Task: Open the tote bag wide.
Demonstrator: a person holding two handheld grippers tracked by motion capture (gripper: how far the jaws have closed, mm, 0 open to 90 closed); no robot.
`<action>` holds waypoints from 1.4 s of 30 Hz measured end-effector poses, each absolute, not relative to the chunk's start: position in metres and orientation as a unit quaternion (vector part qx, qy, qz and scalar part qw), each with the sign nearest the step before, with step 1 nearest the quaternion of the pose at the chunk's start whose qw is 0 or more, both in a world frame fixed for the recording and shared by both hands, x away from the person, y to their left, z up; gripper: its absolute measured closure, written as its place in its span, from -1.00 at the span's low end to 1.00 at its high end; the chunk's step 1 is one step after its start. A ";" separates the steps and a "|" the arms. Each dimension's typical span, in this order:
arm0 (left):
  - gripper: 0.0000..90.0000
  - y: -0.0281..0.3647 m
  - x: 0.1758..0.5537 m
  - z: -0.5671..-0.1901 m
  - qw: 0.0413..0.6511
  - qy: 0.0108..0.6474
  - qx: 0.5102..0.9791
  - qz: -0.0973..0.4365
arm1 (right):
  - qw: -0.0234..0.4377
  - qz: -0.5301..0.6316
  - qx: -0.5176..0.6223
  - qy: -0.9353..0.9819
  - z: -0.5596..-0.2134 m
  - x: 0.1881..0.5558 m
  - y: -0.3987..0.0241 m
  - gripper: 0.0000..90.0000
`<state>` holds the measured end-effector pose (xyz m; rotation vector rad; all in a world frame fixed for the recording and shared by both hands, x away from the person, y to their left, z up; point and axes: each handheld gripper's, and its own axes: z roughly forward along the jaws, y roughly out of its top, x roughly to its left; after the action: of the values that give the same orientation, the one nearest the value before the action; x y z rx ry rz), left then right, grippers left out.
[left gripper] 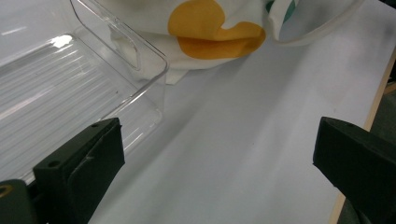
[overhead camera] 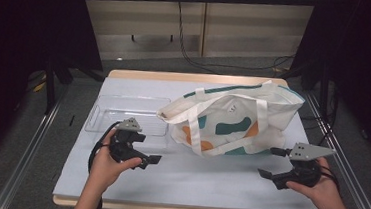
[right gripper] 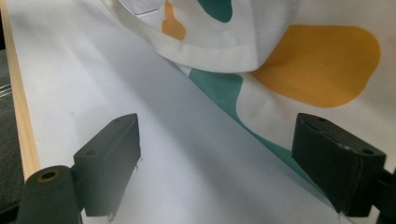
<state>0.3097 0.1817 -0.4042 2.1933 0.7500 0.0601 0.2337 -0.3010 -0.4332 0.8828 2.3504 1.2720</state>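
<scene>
A white tote bag [overhead camera: 232, 120] with teal and orange shapes lies on its side right of the table's middle, mouth toward the left. Touching its mouth on the left is an empty clear plastic tray [overhead camera: 103, 112]. My left gripper [overhead camera: 147, 148] is held open just in front of the tray, nothing between its jaws. In the left gripper view the gripper [left gripper: 217, 140] faces the tray's corner [left gripper: 140, 51] and the bag's orange patch [left gripper: 215, 32]. My right gripper [overhead camera: 270, 163] stands open near the bag's front right corner. In the right gripper view the gripper [right gripper: 217, 128] points at the bag [right gripper: 317, 65] and holds nothing.
A white mat [overhead camera: 192, 180] covers the wooden table, with bare room along the front between the two hands. Metal rails [overhead camera: 29, 147] run along both sides of the table. Dark curtains hang left and right, and cables lie on the floor behind.
</scene>
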 end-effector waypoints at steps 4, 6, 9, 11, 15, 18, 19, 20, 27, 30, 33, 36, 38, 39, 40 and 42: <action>-0.95 0.181 0.313 -0.399 0.403 0.296 0.866 0.023 | 0.161 0.444 0.304 0.827 -0.429 0.236 -0.300 -0.65; -0.96 0.180 0.315 -0.398 0.401 0.295 0.867 0.026 | 0.159 0.447 0.303 0.827 -0.429 0.237 -0.299 -0.65; -0.95 0.179 0.319 -0.396 0.396 0.296 0.869 0.023 | 0.158 0.447 0.299 0.828 -0.425 0.238 -0.297 -0.65; -0.96 0.178 0.320 -0.396 0.398 0.299 0.867 0.021 | 0.159 0.448 0.297 0.828 -0.423 0.238 -0.296 -0.65; -0.95 0.178 0.324 -0.394 0.393 0.296 0.870 0.021 | 0.155 0.455 0.296 0.825 -0.420 0.239 -0.296 -0.64; -0.95 0.177 0.325 -0.392 0.396 0.295 0.870 0.017 | 0.157 0.452 0.296 0.827 -0.417 0.239 -0.296 -0.64; -0.95 0.177 0.326 -0.390 0.393 0.294 0.871 0.016 | 0.154 0.454 0.296 0.826 -0.416 0.239 -0.297 -0.64; -0.96 0.176 0.326 -0.390 0.393 0.294 0.871 0.018 | 0.156 0.454 0.298 0.825 -0.415 0.239 -0.298 -0.64; -0.96 0.175 0.330 -0.383 0.390 0.292 0.873 0.018 | 0.157 0.456 0.295 0.825 -0.410 0.240 -0.300 -0.63; -0.95 0.175 0.332 -0.380 0.391 0.293 0.872 0.017 | 0.158 0.458 0.294 0.824 -0.406 0.240 -0.300 -0.62; -0.96 0.175 0.332 -0.378 0.389 0.292 0.873 0.018 | 0.158 0.460 0.294 0.823 -0.404 0.241 -0.301 -0.62; -0.95 0.173 0.333 -0.377 0.387 0.289 0.876 0.015 | 0.160 0.459 0.293 0.823 -0.401 0.241 -0.301 -0.62; -0.96 0.173 0.334 -0.375 0.383 0.287 0.878 0.013 | 0.159 0.461 0.290 0.824 -0.399 0.241 -0.300 -0.62; -0.95 0.172 0.335 -0.376 0.386 0.289 0.876 0.012 | 0.159 0.461 0.290 0.823 -0.398 0.242 -0.300 -0.62; -0.95 0.172 0.335 -0.375 0.378 0.288 0.880 0.014 | 0.156 0.464 0.289 0.823 -0.396 0.242 -0.300 -0.62; -0.95 0.172 0.336 -0.375 0.380 0.287 0.879 0.012 | 0.153 0.466 0.289 0.823 -0.396 0.243 -0.301 -0.61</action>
<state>0.3364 0.1718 -0.3748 2.2444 0.7326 0.0302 0.2427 -0.3007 -0.3958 0.8275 2.3592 1.3356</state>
